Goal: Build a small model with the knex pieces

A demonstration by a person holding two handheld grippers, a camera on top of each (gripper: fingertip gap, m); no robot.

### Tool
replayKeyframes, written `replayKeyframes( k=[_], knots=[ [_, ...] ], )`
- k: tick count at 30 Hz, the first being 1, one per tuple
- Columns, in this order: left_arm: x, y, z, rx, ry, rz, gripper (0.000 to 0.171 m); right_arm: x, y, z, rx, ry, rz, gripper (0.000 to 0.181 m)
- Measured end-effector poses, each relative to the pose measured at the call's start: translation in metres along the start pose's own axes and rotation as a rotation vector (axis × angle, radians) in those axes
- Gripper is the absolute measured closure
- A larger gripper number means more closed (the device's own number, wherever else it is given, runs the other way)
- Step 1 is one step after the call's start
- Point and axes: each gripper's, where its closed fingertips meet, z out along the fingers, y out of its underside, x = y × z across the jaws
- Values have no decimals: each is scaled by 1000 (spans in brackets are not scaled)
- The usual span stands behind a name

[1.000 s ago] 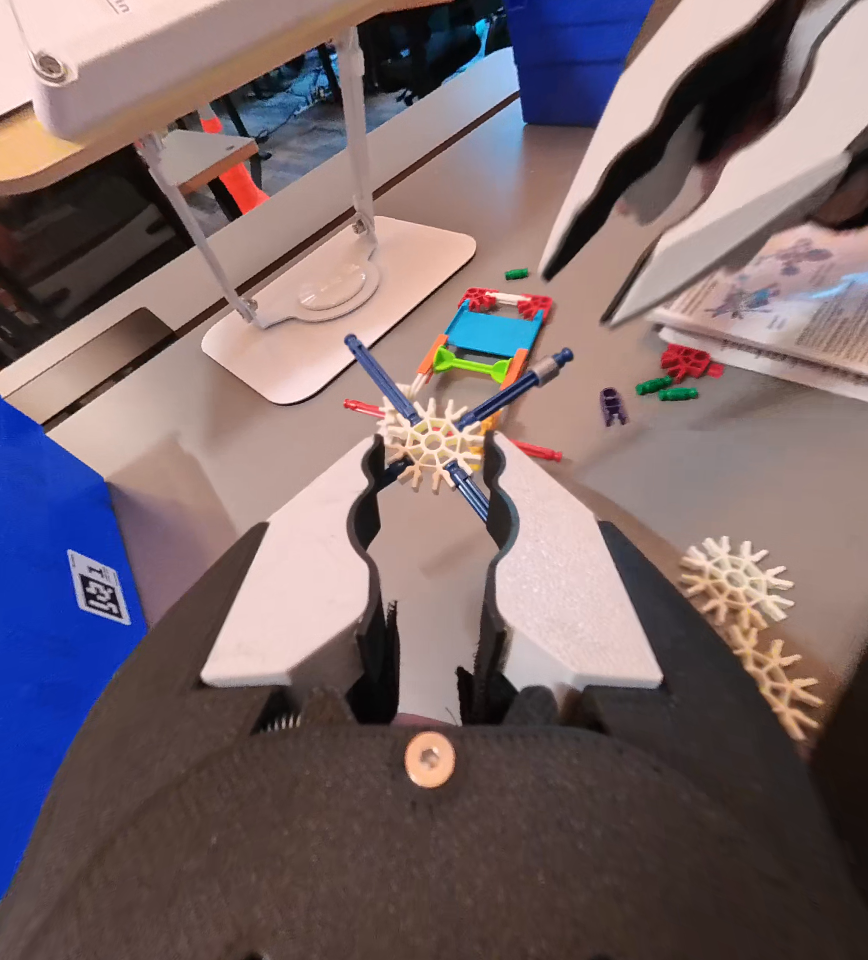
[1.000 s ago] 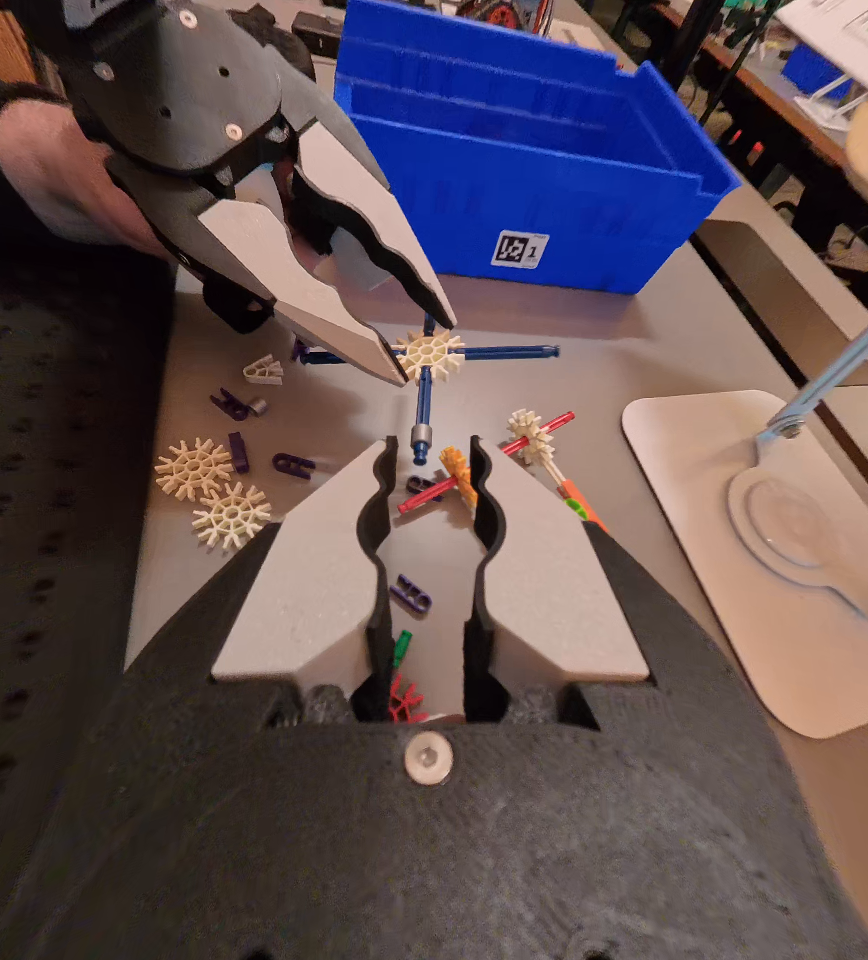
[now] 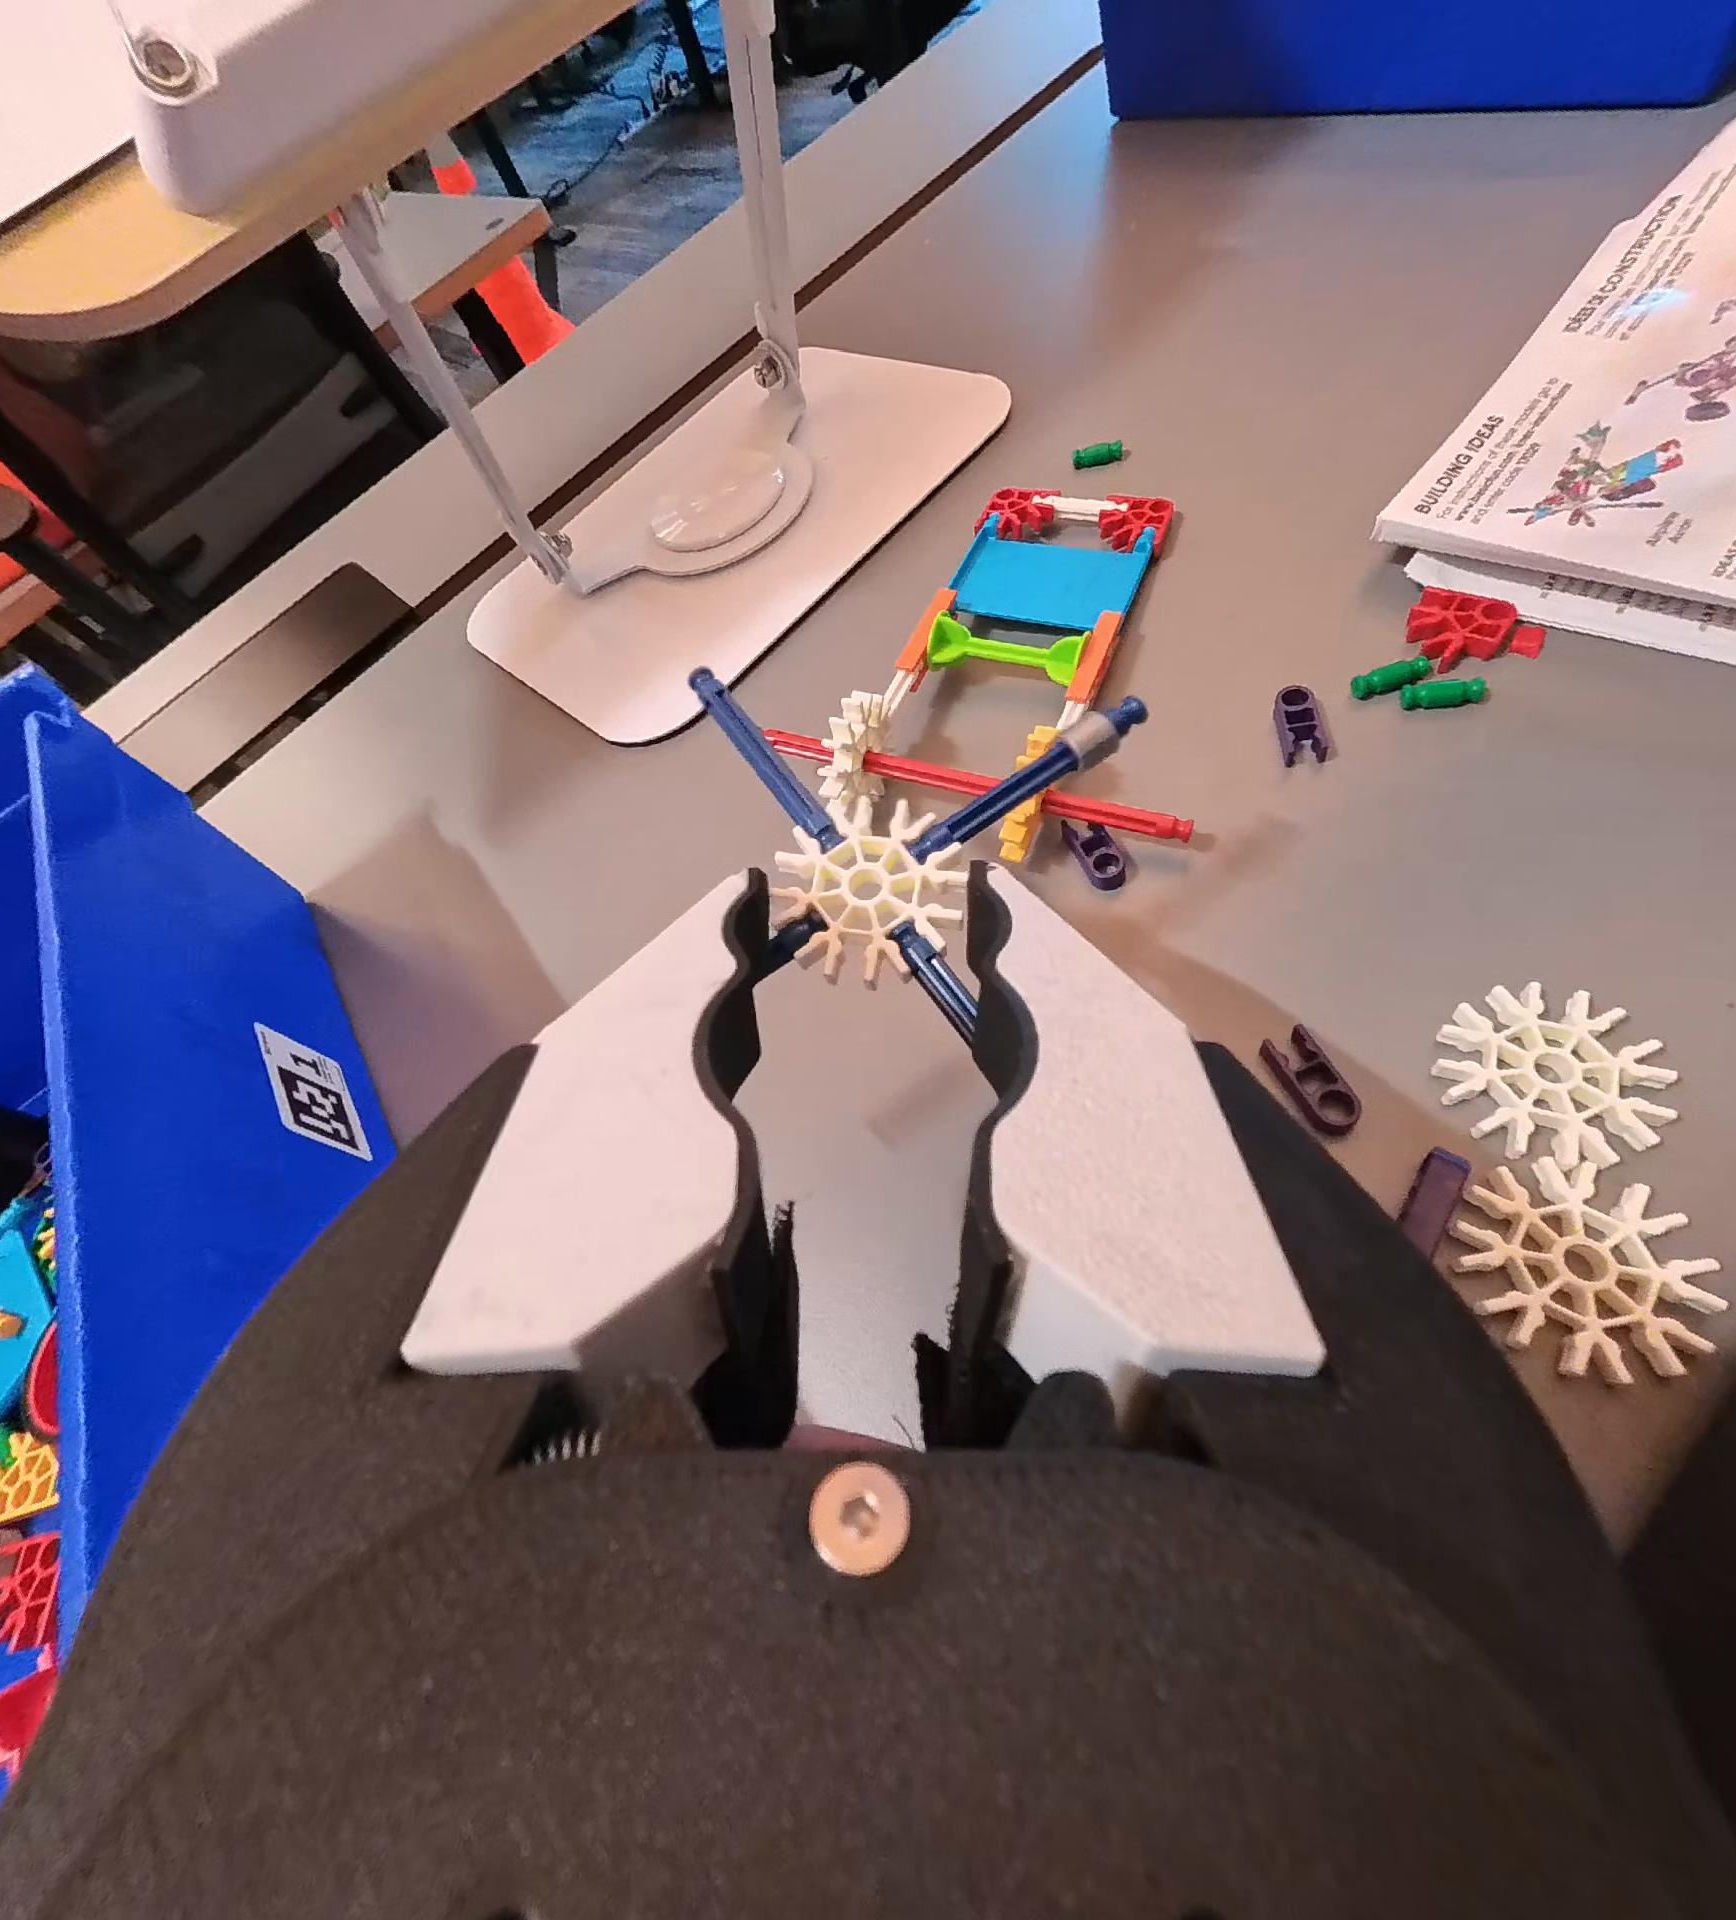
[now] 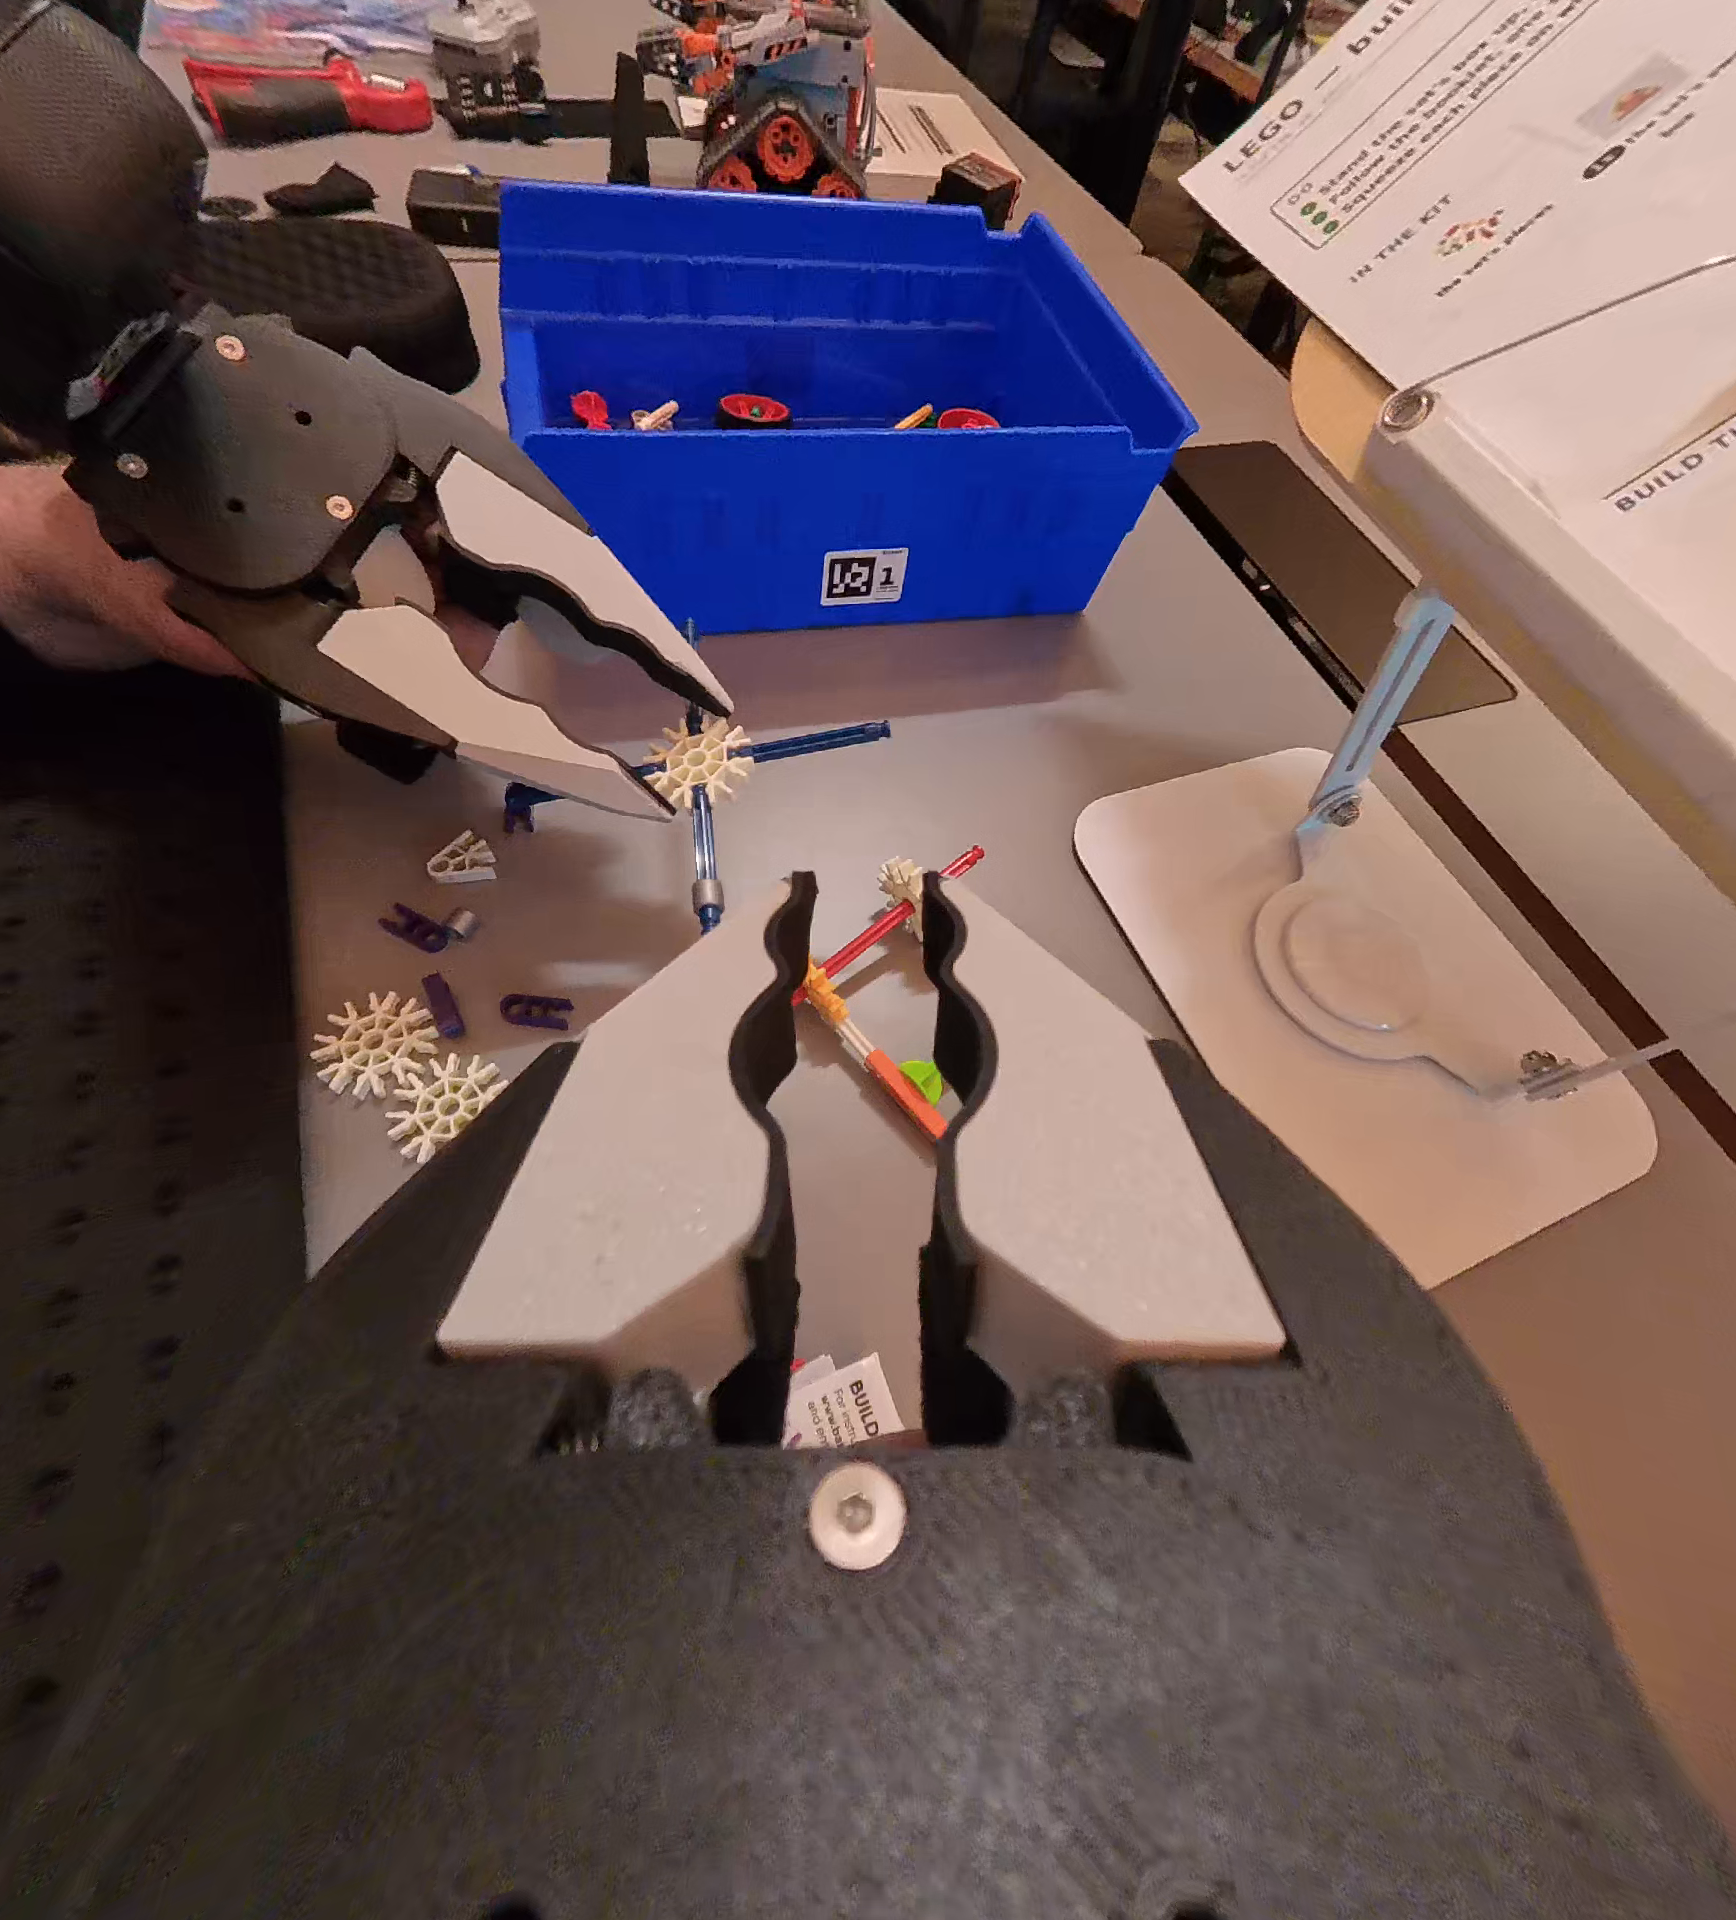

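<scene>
My left gripper [image 3: 869,894] is shut on a white snowflake connector [image 3: 869,883] with several dark blue rods [image 3: 750,758] plugged into it; one rod carries a grey sleeve [image 3: 1087,743]. In the right wrist view the left gripper [image 4: 692,756] holds that connector [image 4: 703,764] just above the grey table, in front of the blue bin [image 4: 822,499]. My right gripper [image 4: 866,894] is open and empty. It hovers above a small frame model with a red rod [image 4: 848,945] and a yellow connector [image 4: 822,997]. In the left wrist view that model shows a light blue panel [image 3: 1051,582].
Two loose white snowflake connectors [image 3: 1555,1075] lie at the right with purple clips [image 3: 1311,1081]. Green short rods [image 3: 1415,681] and a red connector [image 3: 1461,623] lie by a booklet [image 3: 1622,416]. A white stand base [image 4: 1363,997] is on the right. A person's hand [image 4: 33,582] holds the left gripper. One gripper's finger ends stand about 15 cm off the other's. The light blue panel [image 3: 1051,582] is about equally far from each gripper, around 15 cm.
The right gripper has drawn back and up, out of the left wrist view. The left gripper still holds the snowflake connector and has barely moved.
</scene>
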Motion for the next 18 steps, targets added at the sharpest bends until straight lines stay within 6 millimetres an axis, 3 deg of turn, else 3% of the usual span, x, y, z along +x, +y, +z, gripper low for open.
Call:
replayKeyframes(
  k=[18],
  knots=[
    [3,4,6,-18,19,-6,135,17,19,2,-18,23,28,163]
  ],
)
